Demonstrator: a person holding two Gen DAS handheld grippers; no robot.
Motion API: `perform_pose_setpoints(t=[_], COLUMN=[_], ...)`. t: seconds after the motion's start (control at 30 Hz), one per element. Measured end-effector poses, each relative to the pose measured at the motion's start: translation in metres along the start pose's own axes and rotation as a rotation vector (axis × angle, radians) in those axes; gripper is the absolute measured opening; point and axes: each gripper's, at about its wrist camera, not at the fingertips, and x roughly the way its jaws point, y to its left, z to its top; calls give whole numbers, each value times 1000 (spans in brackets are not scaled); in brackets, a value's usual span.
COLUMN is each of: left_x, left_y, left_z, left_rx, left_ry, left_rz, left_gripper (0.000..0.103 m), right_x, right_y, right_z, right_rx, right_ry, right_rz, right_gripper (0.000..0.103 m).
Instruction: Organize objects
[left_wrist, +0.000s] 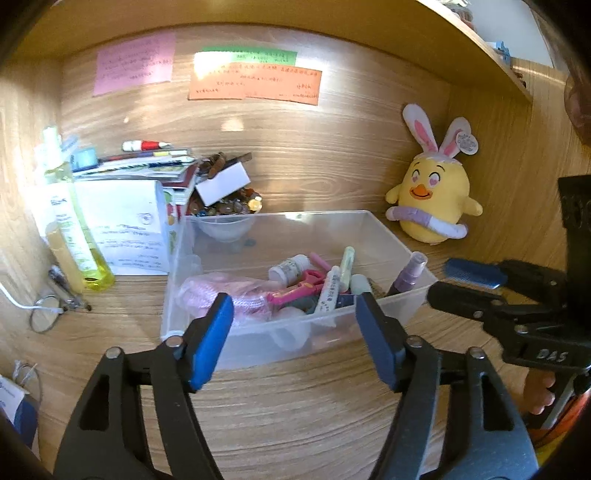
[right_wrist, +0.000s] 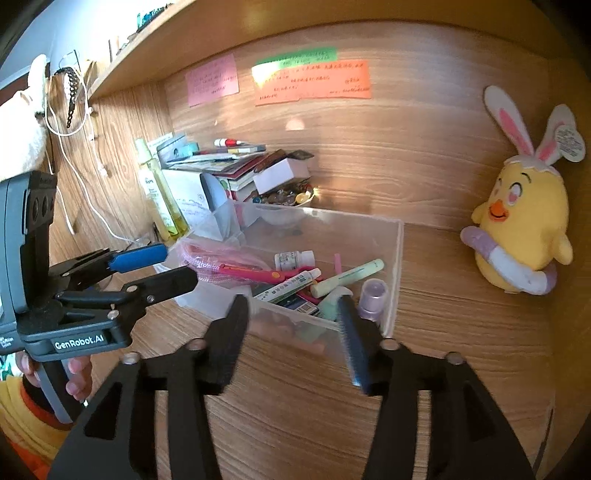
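Left tool (left_wrist: 293, 325): jaws apart, blue pads spread wide, nothing between them; it hangs just in front of the near wall of the clear bin.
Right tool (right_wrist: 295, 332): jaws apart too, empty, poised at the bin's near right corner; in the left wrist view it comes in from the right edge (left_wrist: 469, 288).
Clear bin (left_wrist: 391, 240): sitting on the wooden worktop (left_wrist: 295, 413), open-topped, and it is well stocked.
In the bin: a pink mesh pouch (left_wrist: 221, 295) at the left end, a small white bottle (left_wrist: 290, 267) lying on its side, pink scissors (left_wrist: 295, 290), a white tube (left_wrist: 328, 291), a pale green marker (right_wrist: 347, 277), and a lilac-capped bottle (right_wrist: 373, 295) leaning in the right corner.
Behind the bin: a bowl of coloured beads (left_wrist: 229, 206) under a white block, and beside it a stack of books (left_wrist: 147, 162) with a red-and-white pen (left_wrist: 146, 145) on top.
Far left: a tall yellow bottle (left_wrist: 74, 229) next to a white box (left_wrist: 125, 221).
Right side: a yellow chick plush (left_wrist: 434, 192) with rabbit ears, standing well clear of the bin against the back panel.
Back panel: a pink note (left_wrist: 135, 66) and an orange note (left_wrist: 255, 83) stuck up.
Person: fingers (right_wrist: 77, 376) wrapped around the left handle.
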Motion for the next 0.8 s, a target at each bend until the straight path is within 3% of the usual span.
perform_pose_setpoints(t=[0.13, 0.37, 0.8], left_x=[-3, -6, -7], left_y=[-4, -10, -16], left_z=[-9, -20, -26], left_rx=[15, 31, 38], left_ry=[-6, -3, 0], left_rz=[23, 32, 23], left_gripper=[85, 91, 92], right_x=[-7, -11, -8], right_y=[2, 6, -1], right_z=[-7, -18, -28], right_rx=[-5, -9, 28], right_ry=[-22, -26, -4], right_rz=[-21, -50, -54], right_gripper=[67, 78, 80])
